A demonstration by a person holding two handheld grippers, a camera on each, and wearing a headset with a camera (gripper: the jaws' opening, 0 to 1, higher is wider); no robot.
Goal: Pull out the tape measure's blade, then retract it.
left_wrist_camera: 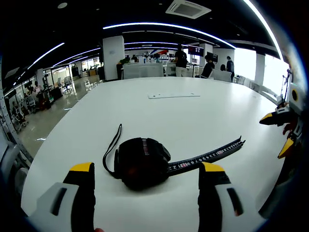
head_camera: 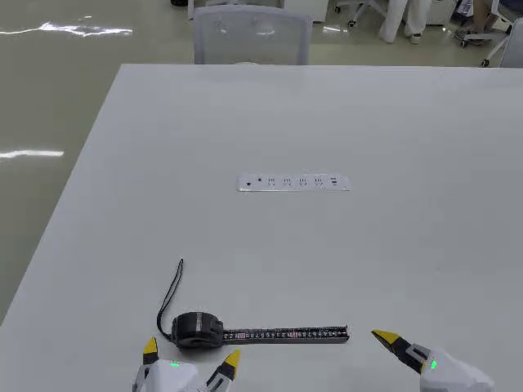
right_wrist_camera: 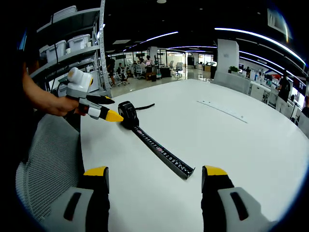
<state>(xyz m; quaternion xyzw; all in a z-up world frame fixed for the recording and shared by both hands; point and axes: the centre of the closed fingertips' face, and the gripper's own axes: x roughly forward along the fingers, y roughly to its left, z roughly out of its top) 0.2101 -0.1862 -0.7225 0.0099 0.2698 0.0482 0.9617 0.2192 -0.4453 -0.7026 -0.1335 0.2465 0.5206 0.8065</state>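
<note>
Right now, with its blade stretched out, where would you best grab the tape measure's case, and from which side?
Probably the rounded black case across its width, coming from the near side, where the open left gripper faces it. The blade exits on its right and the strap trails away beyond, cluttering those sides.

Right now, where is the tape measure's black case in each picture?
Head view: case low, left of centre.
Left gripper view: case at lower centre.
Right gripper view: case left of centre, mid-height.
Shared landmark: the white power strip.
</note>
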